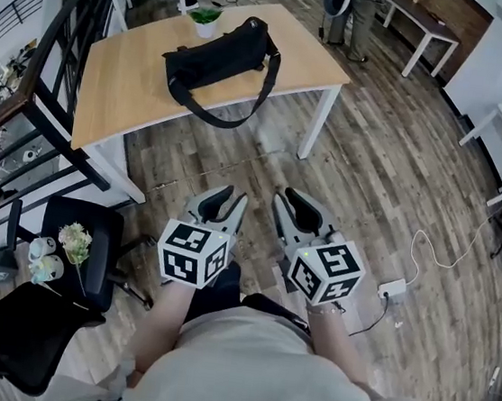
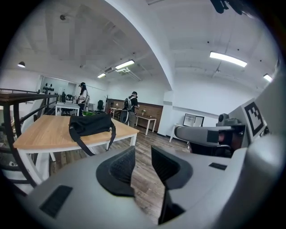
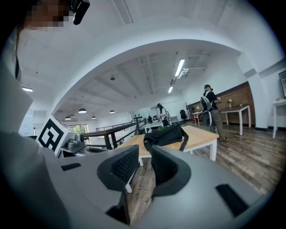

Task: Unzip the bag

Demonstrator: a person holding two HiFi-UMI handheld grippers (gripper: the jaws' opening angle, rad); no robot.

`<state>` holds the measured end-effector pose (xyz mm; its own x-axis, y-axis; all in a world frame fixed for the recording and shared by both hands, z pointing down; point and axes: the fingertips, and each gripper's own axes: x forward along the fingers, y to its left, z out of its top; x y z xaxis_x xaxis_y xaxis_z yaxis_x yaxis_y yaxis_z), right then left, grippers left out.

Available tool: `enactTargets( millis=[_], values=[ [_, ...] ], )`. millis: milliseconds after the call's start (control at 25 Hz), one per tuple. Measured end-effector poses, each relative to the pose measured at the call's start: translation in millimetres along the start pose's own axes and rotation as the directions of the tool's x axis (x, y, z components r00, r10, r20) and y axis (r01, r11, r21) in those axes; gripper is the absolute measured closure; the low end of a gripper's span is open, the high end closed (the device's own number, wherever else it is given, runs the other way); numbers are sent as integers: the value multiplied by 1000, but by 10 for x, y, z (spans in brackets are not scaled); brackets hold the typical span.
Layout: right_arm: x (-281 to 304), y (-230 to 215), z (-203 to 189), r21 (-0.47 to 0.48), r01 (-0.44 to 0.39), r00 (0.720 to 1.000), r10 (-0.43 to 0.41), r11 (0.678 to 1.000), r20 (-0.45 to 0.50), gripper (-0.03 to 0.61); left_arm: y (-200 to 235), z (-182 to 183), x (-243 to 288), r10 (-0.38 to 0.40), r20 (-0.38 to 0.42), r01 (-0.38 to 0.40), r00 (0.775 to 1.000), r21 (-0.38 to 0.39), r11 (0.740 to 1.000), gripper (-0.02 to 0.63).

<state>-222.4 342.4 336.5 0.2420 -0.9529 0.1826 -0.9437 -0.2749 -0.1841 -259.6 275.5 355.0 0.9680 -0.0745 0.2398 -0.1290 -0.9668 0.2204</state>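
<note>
The bag [image 1: 216,58] lies well ahead on the worktop [image 1: 127,98], leftward, nearer my left tool [image 1: 221,202] than my right tool [image 1: 295,208], both slightly apart, empty.

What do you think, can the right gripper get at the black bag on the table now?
Probably not yet. The right gripper is over the floor, short of the table, and the bag lies well back on it. Nothing blocks the way; stepping closer should do.
</note>
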Motion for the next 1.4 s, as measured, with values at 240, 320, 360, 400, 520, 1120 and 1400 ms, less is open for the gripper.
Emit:
enactTargets(
  millis=[240,320,360,400,520,1120,1400],
  values=[
    [313,-215,-73,24,6,1000,-5,1000,-23,497,127,-50,341,-29,-49,30,998,17,999,506],
    [486,-327,-80,21,7,999,-6,1000,-38,497,231,-14,542,-36,-55,37,998,14,999,506],
    [585,-399,-72,21,10,999,-9,1000,-43,497,298,14,655,-39,-56,40,998,14,999,506],
    [693,-475,-55,22,13,999,-12,1000,-46,497,375,52,768,-42,-56,43,998,14,999,506],
    [1053,-687,50,20,27,998,-26,999,-50,497,668,225,1084,-44,-45,45,998,12,999,508],
    [3049,-1398,750,5,33,998,-33,999,-45,497,2179,1120,2409,-58,-20,59,998,36,998,508],
    [3422,-1496,667,40,42,996,-39,998,-84,500,2488,1106,2640,-66,-53,67,996,19,998,508]
  ],
)
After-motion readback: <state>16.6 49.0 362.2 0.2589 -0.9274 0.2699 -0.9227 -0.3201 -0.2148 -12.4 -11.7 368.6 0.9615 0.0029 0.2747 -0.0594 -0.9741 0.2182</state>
